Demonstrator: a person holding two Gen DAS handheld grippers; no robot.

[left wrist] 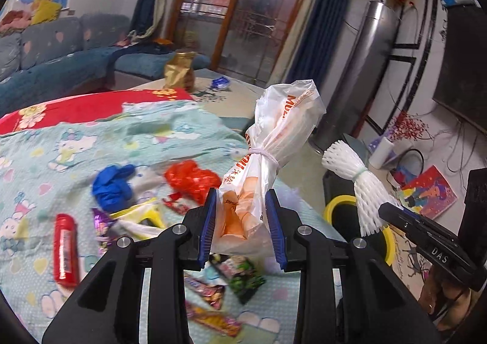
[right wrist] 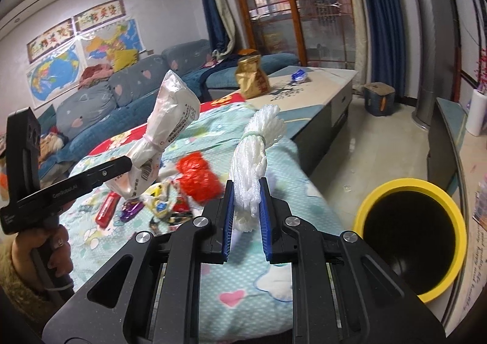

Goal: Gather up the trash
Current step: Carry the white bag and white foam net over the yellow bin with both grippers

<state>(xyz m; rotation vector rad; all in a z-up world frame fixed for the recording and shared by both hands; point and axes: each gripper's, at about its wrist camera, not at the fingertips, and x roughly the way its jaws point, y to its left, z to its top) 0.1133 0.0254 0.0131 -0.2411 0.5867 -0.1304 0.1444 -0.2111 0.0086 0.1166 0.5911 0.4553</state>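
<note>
**Both claws clamped on tied bundles above the littered cloth**

The left claw [left wrist: 242, 222] was clamped on a tied plastic bag [left wrist: 274, 143], its blue pads pressing the bag's lower end. The bag's long axis ran from the pads at lower centre of the left wrist view up to its puffed top at upper centre, leaning slightly right, with a white tie around its waist. The right claw [right wrist: 247, 216] was clamped on a white foam net bundle [right wrist: 255, 158], whose long axis also rose from the pads toward the upper centre of the right wrist view, tilted a little right, with a pale band pinching it near the top.

Both bundles were lifted off the patterned cloth [left wrist: 91, 143] covering the surface. In the left wrist view the cloth's right edge fell away at lower right. Just beyond that edge stood the yellow-rimmed bin [right wrist: 411, 240], mouth open and unobstructed at the lower right of the right wrist view, with bare floor [right wrist: 365, 146] behind it.

Still on the cloth, at centre left, lay a blue glove [left wrist: 112, 188], a red crumpled bag [left wrist: 191, 179], a red tube [left wrist: 64, 249] and several wrappers [left wrist: 213, 292]. A gold bag [right wrist: 252, 77] stood on the far surface, well apart.
</note>
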